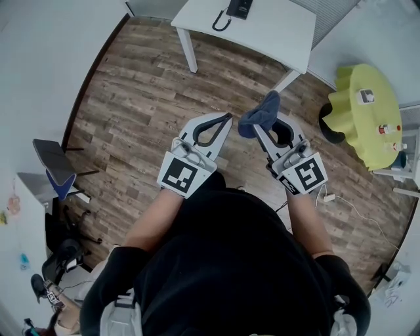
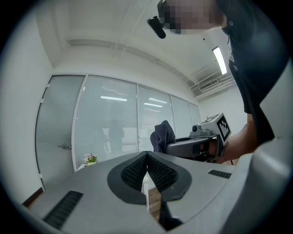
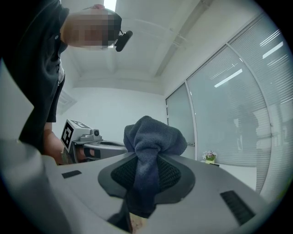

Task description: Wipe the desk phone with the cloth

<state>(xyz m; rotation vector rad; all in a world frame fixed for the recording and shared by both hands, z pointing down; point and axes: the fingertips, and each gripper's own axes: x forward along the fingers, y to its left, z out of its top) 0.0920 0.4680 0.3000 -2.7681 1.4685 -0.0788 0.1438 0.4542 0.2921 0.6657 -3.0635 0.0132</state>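
Observation:
A black desk phone (image 1: 239, 8) with a coiled cord lies on a white table (image 1: 275, 29) at the top of the head view, well ahead of both grippers. My right gripper (image 1: 262, 122) is shut on a dark blue-grey cloth (image 1: 260, 114), which bunches above the jaws (image 3: 153, 137) in the right gripper view. My left gripper (image 1: 226, 120) is shut with nothing between its jaws; its tips meet in the left gripper view (image 2: 146, 155). Both grippers are held over the wooden floor, side by side, in front of the person's body.
A round table with a yellow-green cover (image 1: 367, 108) holding small items stands at the right. A dark chair (image 1: 56, 167) and a white surface stand at the left. Glass partition walls (image 2: 110, 123) with blinds enclose the room. A cable (image 1: 341, 200) lies on the floor.

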